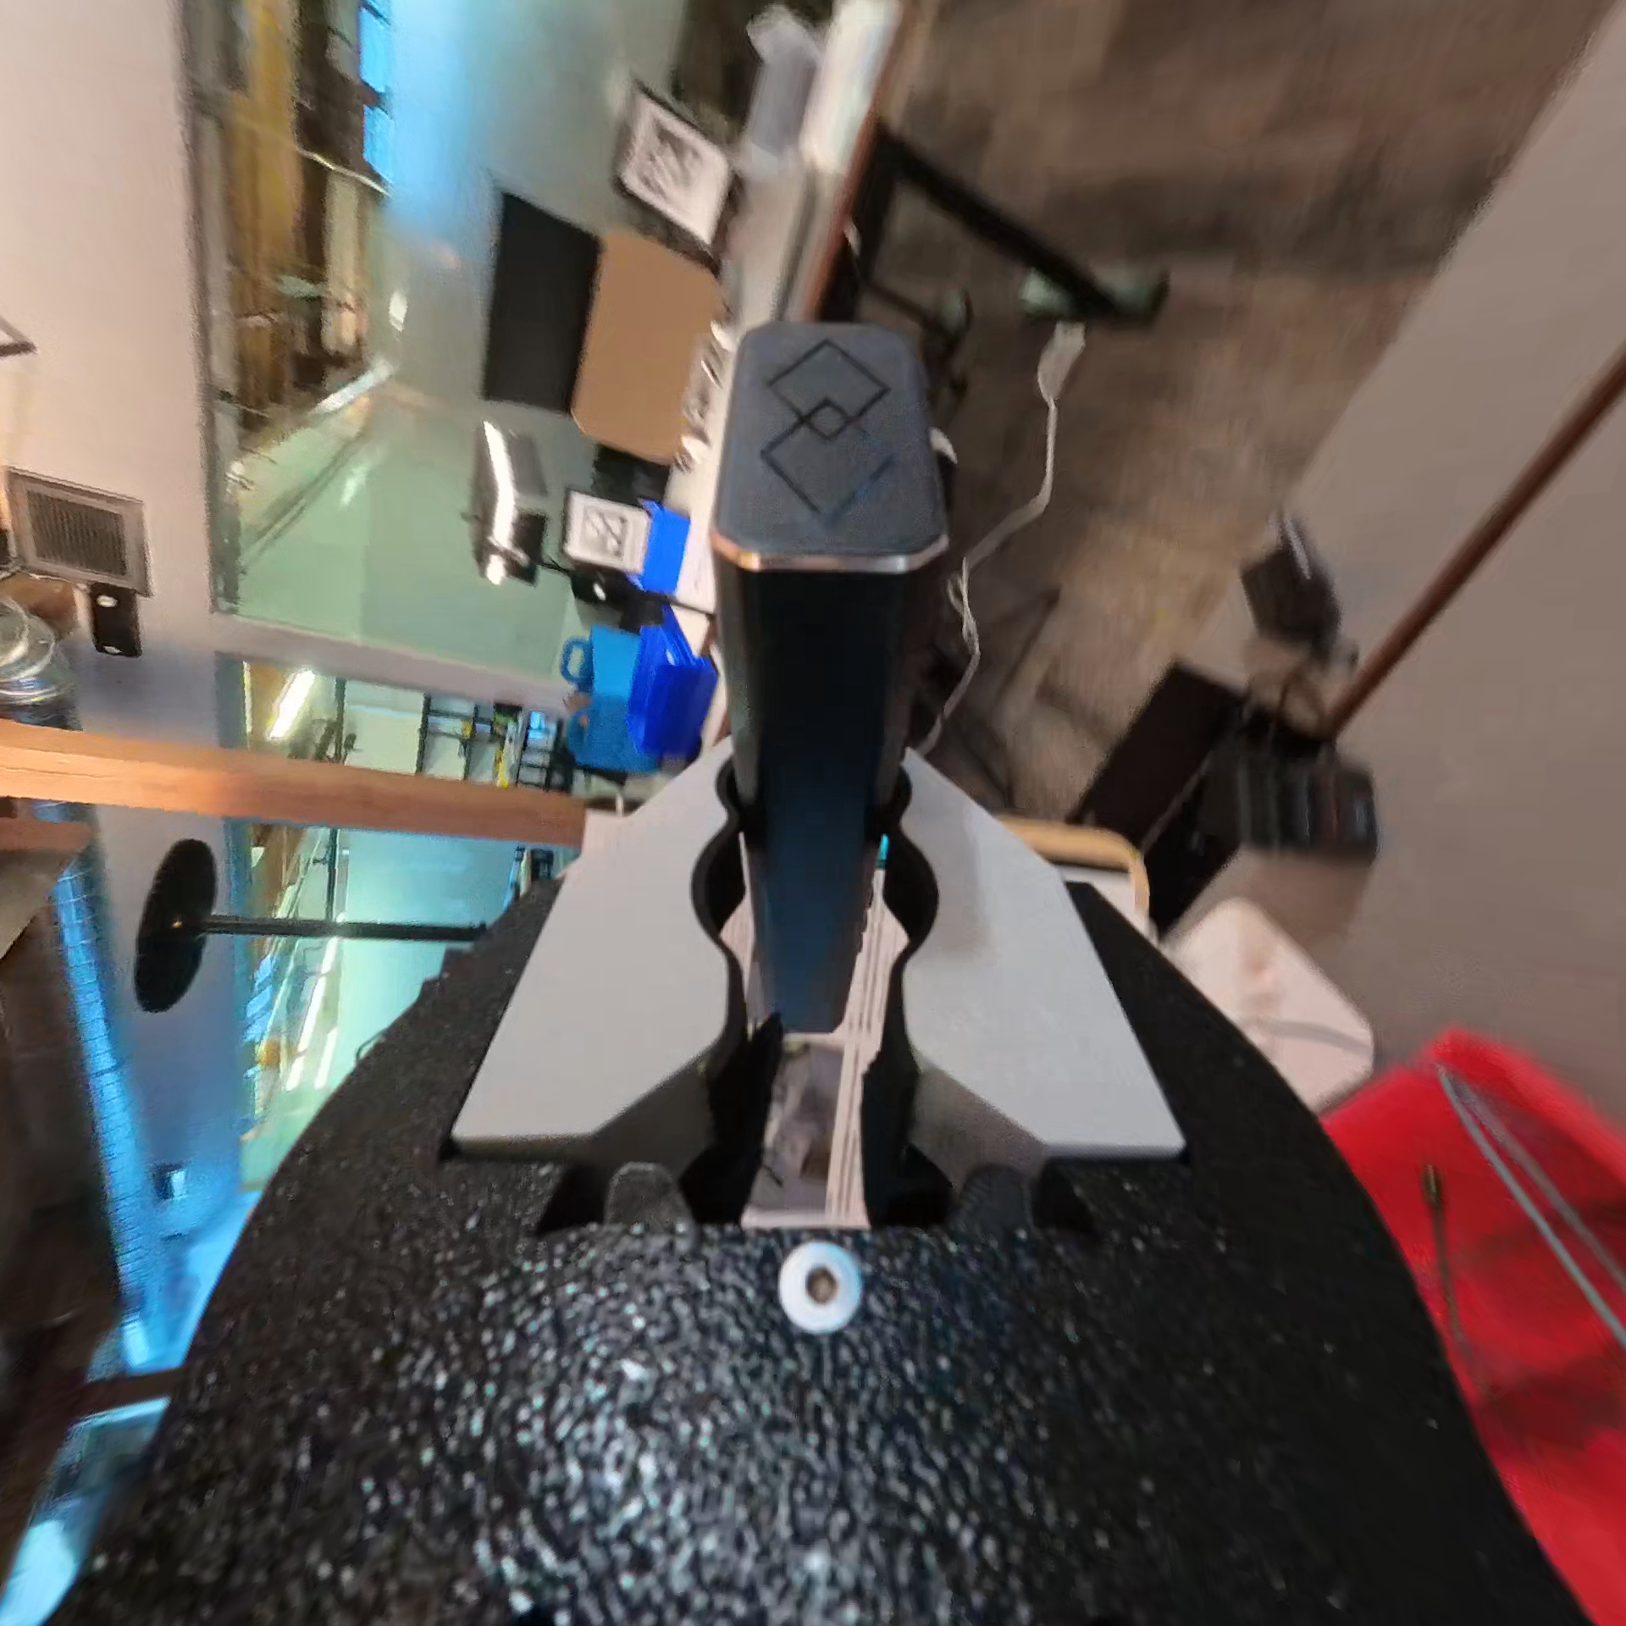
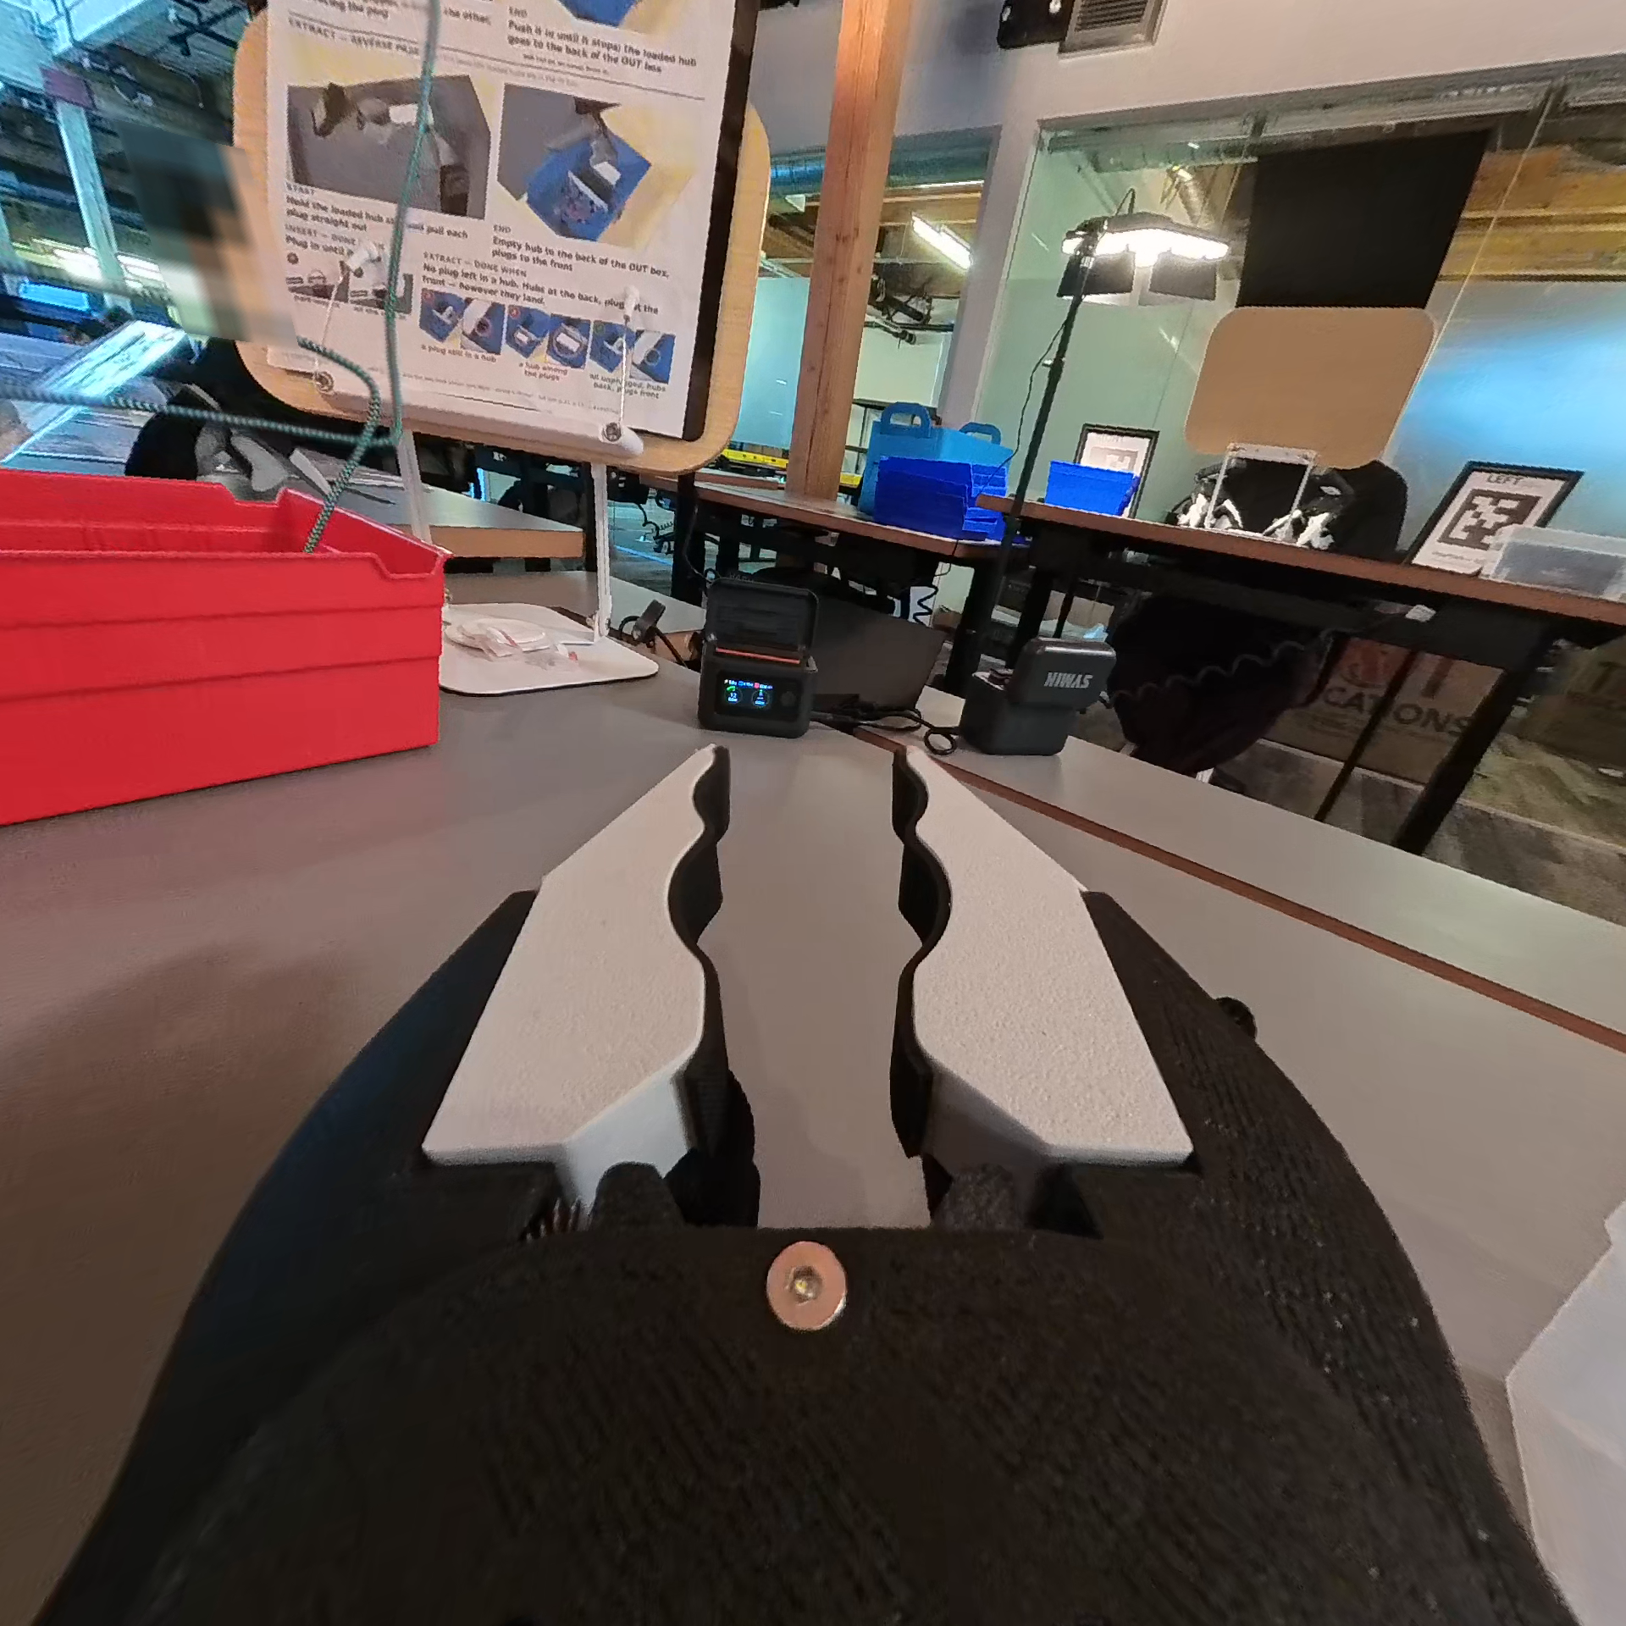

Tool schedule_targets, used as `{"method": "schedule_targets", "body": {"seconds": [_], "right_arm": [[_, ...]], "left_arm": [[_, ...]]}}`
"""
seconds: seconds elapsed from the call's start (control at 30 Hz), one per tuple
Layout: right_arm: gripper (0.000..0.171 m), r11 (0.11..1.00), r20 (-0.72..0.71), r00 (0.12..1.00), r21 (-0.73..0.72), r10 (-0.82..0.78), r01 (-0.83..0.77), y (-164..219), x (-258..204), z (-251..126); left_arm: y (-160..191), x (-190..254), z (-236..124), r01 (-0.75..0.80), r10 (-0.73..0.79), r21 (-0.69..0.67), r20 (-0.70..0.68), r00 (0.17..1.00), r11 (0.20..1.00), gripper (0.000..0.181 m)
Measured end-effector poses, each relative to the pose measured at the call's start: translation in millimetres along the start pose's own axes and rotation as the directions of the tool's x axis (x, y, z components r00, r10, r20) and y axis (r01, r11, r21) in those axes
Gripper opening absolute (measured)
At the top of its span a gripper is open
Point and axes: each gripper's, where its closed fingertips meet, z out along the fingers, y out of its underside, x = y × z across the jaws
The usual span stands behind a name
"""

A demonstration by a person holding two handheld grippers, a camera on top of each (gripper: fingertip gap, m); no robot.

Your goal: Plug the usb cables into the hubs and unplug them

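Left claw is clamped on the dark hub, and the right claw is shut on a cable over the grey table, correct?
Not quite. The left claw is indeed clamped on the dark hub, but the right wrist view shows the right claw open and empty over the grey table, with no cable between its fingers.

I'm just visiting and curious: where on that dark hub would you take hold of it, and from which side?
Probably as the left tool has it now: by the lower body, fingers pressing the two long flat sides, coming in from the tail end. The hub is a slim slab, so those faces sit square in the fingers while the far end stays free.
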Motion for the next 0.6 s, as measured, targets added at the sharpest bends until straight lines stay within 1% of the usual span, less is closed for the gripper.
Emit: {"method": "schedule_targets", "body": {"seconds": [0.1,0.13,0.17,0.2,0.23,0.3,0.37,0.43,0.5,0.53,0.6], "right_arm": [[0.035,1.000,-0.003,1.000,0.009,0.000,0.000,-2.2,0.5,-1.2],[0.035,1.000,-0.006,1.000,0.015,-0.002,0.002,-3.4,0.8,-1.5],[0.035,1.000,-0.011,1.000,0.020,-0.005,0.005,-4.6,1.5,-1.6],[0.035,1.000,-0.018,1.000,0.024,-0.010,0.010,-5.8,2.7,-1.9],[0.035,0.999,-0.030,0.999,0.032,-0.015,0.016,-7.9,4.6,-2.7],[0.035,0.996,-0.077,0.996,0.079,-0.036,0.042,-18.6,12.2,-8.0],[0.035,0.987,-0.143,0.988,0.143,-0.052,0.072,-33.0,22.6,-17.8],[0.035,0.979,-0.188,0.981,0.187,-0.047,0.083,-42.7,31.1,-26.3],[0.036,0.977,-0.211,0.977,0.199,-0.036,0.079,-45.7,36.9,-30.3],[0.036,0.977,-0.215,0.976,0.200,-0.033,0.077,-46.2,38.2,-30.9],[0.035,0.975,-0.219,0.975,0.207,-0.037,0.083,-48.4,38.4,-31.7]], "left_arm": [[-49.5,-30.2,-9.0,0.102,-0.116,0.142,0.096,0.989,0.985,0.025],[-63.4,-35.2,-12.2,0.129,-0.147,0.179,0.096,0.984,0.975,0.025],[-75.9,-33.5,-13.1,0.164,-0.179,0.206,0.055,0.982,0.965,0.025],[-86.4,-23.7,-11.2,0.212,-0.210,0.215,-0.031,0.977,0.953,0.025],[-93.7,-5.9,-6.5,0.269,-0.243,0.193,-0.149,0.958,0.944,0.025],[-99.5,50.1,7.6,0.327,-0.262,0.097,-0.407,0.875,0.940,0.026],[-91.7,117.0,28.4,0.304,-0.247,-0.004,-0.592,0.767,0.953,0.025],[-70.6,184.9,55.5,0.248,-0.240,-0.094,-0.706,0.666,0.964,0.026],[-42.6,252.1,83.0,0.211,-0.267,-0.178,-0.790,0.552,0.961,0.026],[-27.8,285.2,95.2,0.206,-0.296,-0.221,-0.823,0.485,0.953,0.026],[2.8,350.2,112.3,0.183,-0.361,-0.316,-0.874,0.325,0.931,0.026]]}}
